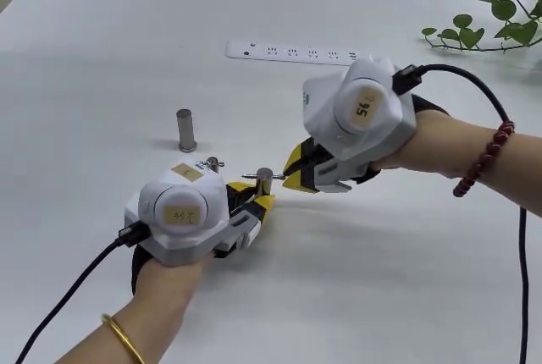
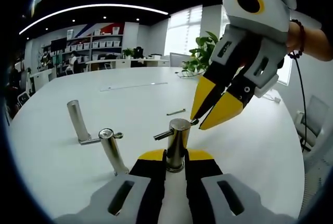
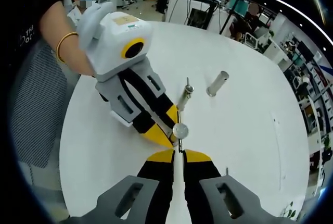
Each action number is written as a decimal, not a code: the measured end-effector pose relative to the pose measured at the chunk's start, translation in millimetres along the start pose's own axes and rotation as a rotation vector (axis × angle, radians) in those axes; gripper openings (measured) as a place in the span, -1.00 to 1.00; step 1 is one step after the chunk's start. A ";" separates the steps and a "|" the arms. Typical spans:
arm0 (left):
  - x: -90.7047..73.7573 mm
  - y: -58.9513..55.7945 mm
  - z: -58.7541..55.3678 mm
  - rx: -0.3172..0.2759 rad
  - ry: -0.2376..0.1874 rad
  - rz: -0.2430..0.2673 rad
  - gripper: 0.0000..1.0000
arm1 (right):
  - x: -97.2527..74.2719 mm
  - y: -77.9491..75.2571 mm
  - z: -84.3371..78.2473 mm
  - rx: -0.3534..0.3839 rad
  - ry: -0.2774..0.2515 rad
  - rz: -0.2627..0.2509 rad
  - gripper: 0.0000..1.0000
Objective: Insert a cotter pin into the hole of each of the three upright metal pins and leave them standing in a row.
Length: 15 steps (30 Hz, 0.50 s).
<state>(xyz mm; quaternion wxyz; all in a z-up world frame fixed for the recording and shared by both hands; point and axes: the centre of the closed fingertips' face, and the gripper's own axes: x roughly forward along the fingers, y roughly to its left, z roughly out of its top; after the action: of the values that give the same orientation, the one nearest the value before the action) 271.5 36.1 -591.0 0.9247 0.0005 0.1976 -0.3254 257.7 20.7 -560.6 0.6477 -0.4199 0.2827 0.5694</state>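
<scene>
My left gripper [image 1: 258, 201] is shut on the base of an upright metal pin [image 2: 177, 136], which also shows from above [image 1: 264, 179]. A cotter pin [image 2: 162, 135] passes through the hole near its top. My right gripper [image 2: 196, 121] comes in from the right, shut on that cotter pin's end [image 3: 179, 146]. A second metal pin [image 2: 110, 148] stands to the left with a cotter pin through its head. The third metal pin [image 1: 185, 129] stands farther back, upright with a bare top.
A white power strip [image 1: 292, 51] lies at the back of the white table [image 1: 102, 59], and a plant [image 1: 500, 17] trails in at the far right. A loose cotter pin [image 2: 176, 112] lies on the table beyond the held pin. Cables run from both grippers.
</scene>
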 end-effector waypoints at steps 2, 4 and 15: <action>0.1 0.0 -0.1 0.000 0.000 0.000 -0.79 | 0.9 -0.1 -0.6 -0.004 0.005 -0.001 -1.00; 0.2 0.0 -0.1 0.000 0.000 0.001 -0.79 | 2.5 -2.5 -1.6 -0.014 0.012 -0.011 -1.00; 0.6 -0.3 -0.2 0.001 0.002 0.002 -0.79 | 5.7 -3.8 0.8 -0.034 0.014 -0.013 -1.00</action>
<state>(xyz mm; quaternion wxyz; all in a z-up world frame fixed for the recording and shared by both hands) 271.7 35.5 -591.3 0.9247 0.0014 0.1984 -0.3248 262.4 24.3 -564.2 0.6421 -0.4367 0.2747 0.5670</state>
